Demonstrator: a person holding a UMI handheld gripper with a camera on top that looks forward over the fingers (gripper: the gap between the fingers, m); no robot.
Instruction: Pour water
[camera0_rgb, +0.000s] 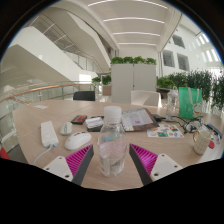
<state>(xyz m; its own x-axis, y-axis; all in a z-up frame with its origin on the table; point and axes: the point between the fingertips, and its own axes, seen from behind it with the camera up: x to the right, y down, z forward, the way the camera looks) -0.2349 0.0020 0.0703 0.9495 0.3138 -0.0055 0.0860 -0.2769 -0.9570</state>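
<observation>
— Where's the bottle (111, 150)?
— Upright between the pads (146, 157); the tool (112, 158) seems clamped on it, though contact is hard to confirm.
— Poured yet?
— Not yet. A cup (203, 139) waits on the bench (60, 108); tilting remains.

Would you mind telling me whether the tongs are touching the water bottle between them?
Touching. The gripper view shows the water bottle between the tongs, with both pink pads pressed against its sides and no gap visible on either side.
</observation>
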